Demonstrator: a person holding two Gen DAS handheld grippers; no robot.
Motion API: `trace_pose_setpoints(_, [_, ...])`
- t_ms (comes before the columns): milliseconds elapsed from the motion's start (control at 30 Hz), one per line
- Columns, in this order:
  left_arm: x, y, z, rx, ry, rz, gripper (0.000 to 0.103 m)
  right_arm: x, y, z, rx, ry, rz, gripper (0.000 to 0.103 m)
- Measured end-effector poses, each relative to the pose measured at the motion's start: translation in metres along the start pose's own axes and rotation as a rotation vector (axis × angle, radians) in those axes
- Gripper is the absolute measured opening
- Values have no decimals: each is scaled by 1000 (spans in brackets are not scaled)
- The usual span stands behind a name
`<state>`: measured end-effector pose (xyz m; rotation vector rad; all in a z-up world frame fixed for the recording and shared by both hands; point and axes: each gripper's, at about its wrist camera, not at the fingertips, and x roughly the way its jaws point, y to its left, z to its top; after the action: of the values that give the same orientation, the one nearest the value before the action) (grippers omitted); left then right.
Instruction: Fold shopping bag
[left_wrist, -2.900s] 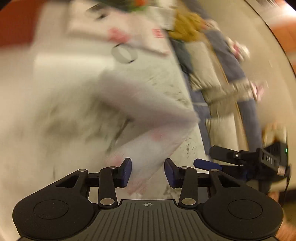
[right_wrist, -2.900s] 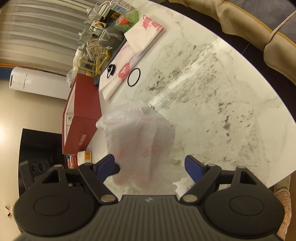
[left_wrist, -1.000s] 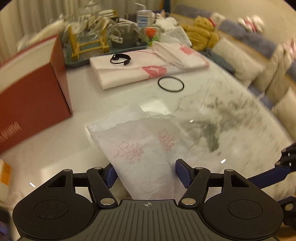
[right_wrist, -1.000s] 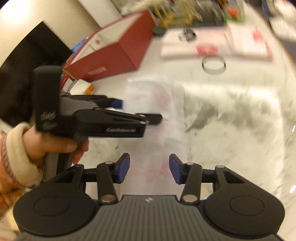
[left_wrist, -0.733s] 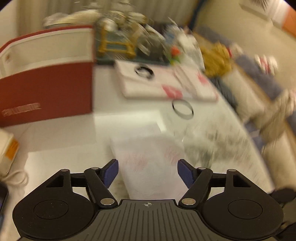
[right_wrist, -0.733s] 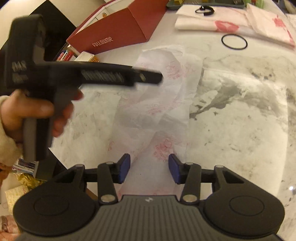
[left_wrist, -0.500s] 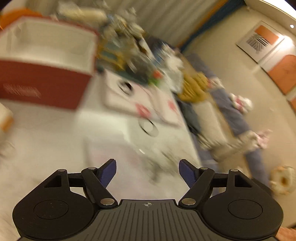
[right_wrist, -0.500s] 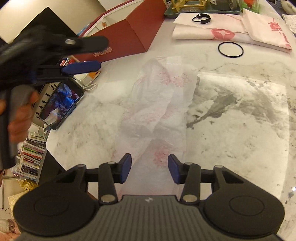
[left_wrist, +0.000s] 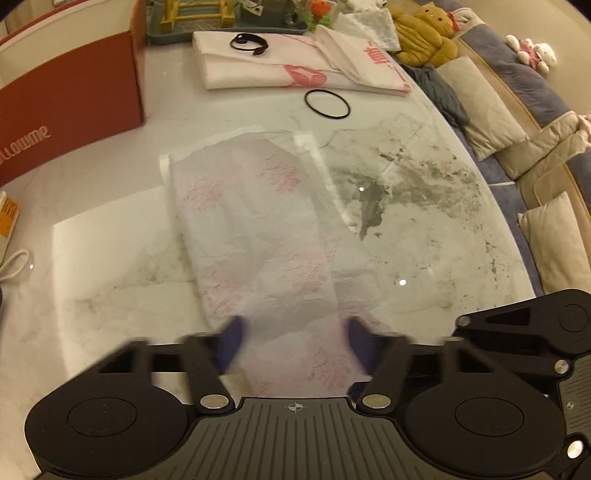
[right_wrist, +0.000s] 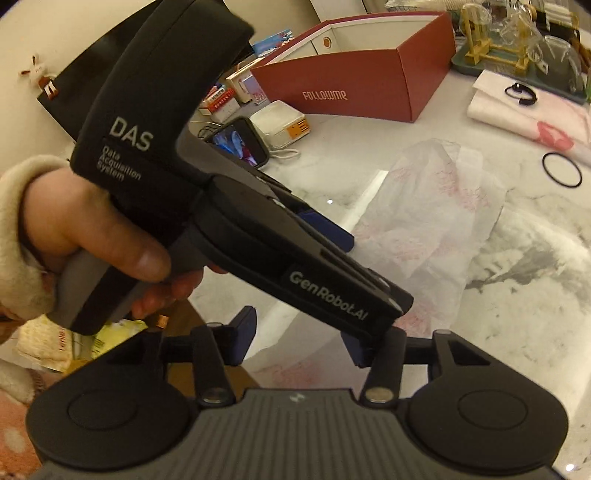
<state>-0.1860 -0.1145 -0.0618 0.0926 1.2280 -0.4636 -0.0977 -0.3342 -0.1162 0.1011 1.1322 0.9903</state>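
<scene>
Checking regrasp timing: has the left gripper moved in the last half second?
Yes. In the right wrist view, the left gripper has swung rightwards from above the phone to the near end of the bag.

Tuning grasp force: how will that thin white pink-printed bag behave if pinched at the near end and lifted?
The bag is probably floppy: it lies crumpled flat on the marble table. Likely very light, since it looks thin and translucent. It may slide on the glossy top.
</scene>
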Motion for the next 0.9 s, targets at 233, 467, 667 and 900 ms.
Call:
trace_pose_setpoints(233, [-20, 36, -16, -122, -80, 11, 25, -25, -21, 0, 84, -103, -175, 48])
trace_pose_setpoints(467, [-40, 38, -36, -207, -153, -125, 27, -12, -75, 3, 348, -120, -205, 47])
trace_pose_setpoints(667, [-31, -19, -38, 42, -78, -19, 52, 1, -69, 8, 309, -71, -187, 0])
trace_pose_setpoints(900, [-23, -33, -38, 64, -62, 79, 52, -23, -55, 17, 291, -147, -123, 0])
